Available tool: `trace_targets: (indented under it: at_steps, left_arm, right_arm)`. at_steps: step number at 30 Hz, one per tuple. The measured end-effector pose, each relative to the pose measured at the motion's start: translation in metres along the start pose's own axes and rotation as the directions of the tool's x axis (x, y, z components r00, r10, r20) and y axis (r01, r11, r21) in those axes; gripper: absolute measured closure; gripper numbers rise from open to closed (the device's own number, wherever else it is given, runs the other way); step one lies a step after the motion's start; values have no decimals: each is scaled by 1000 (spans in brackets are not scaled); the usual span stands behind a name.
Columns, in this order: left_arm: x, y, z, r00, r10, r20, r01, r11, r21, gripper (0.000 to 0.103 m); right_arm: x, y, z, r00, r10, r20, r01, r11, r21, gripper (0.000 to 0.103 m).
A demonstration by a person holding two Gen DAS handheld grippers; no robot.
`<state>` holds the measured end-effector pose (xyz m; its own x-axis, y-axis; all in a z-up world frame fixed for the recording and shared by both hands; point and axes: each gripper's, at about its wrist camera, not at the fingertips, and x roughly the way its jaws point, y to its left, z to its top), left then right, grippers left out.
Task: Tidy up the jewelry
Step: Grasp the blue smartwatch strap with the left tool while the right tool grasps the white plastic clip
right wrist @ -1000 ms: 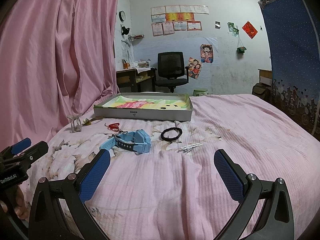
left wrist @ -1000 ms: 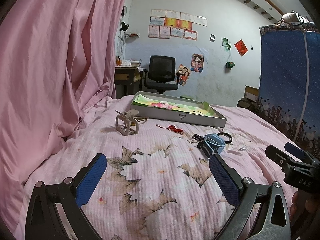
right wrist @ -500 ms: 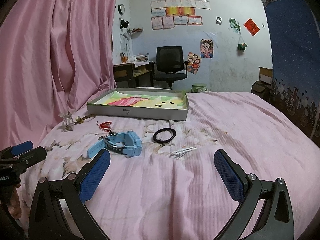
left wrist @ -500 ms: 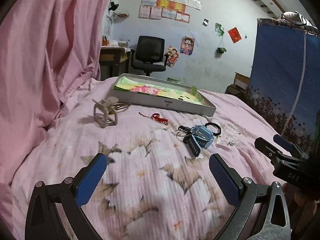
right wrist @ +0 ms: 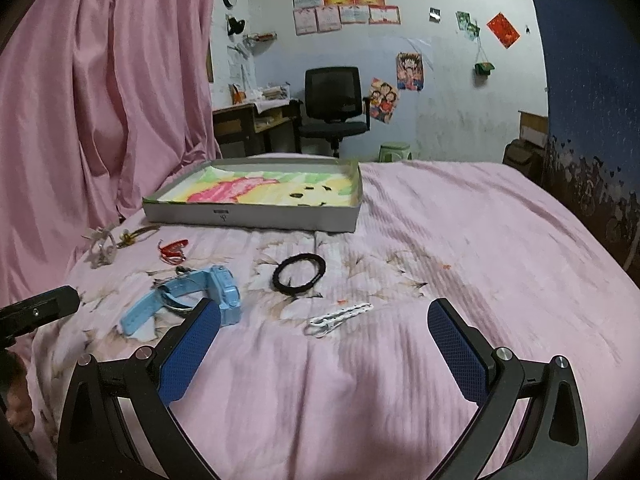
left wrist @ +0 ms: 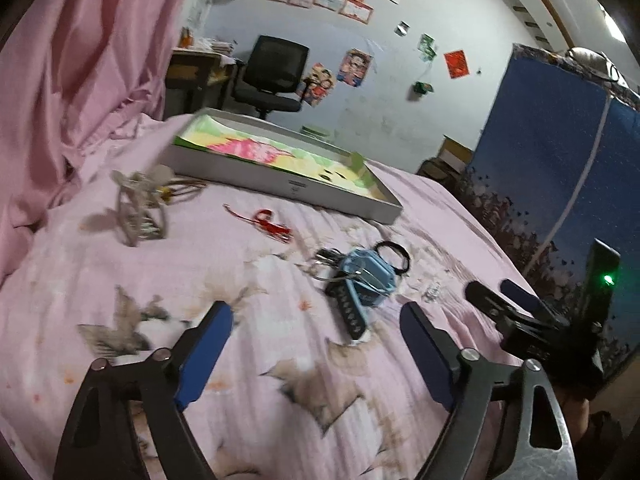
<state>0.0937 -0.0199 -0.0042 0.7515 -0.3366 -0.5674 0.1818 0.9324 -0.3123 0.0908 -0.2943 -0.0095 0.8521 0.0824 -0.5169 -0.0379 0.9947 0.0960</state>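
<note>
Your left gripper [left wrist: 316, 344] is closing on nothing; your right gripper [right wrist: 324, 340] gapes empty. The blue watch [right wrist: 188, 296] lies on the bedspread [right wrist: 460, 240], short of the tray [right wrist: 252, 214]

No legible text (perhaps too blurred)

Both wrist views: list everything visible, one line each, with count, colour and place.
box: 1, grey with colourful lining, far on bed
watch: 1, light blue, bed centre-left
hair tie: 1, black, right of watch
chain: 1, white, nearest right gripper
red cord: 1, before box
stand: 1, pale, bed's left
bedspread: pink, floral
curtain: pink, left
chair: 1, black, by wall
left gripper: fingers closing, nothing between
right gripper: open, empty
</note>
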Motion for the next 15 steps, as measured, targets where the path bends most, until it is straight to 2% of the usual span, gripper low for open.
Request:
trace_targets:
  at_steps: [3,7,12,15]
  left_arm:
    - [13,-4,-1,999,-23,-33,24,1000,10,34]
    - [27,-8,-3,998,-31,-62,33,999,27,45]
    - [39,-12,-2,997,-19,-75,23,998,56,64]
    - [46,-16,-3,997,-9,-78,15,997,81,74]
  right_arm:
    - [15,0,-3,999,8,-41,-7,1000,6,3]
    - [35,1,-5,996,17,-90,-16,1000,7,16]
    - [55,1,-7,989,12,-149,-10,1000,20,29]
    - [63,-2,-9,985,19,-170,-12,999,39,31]
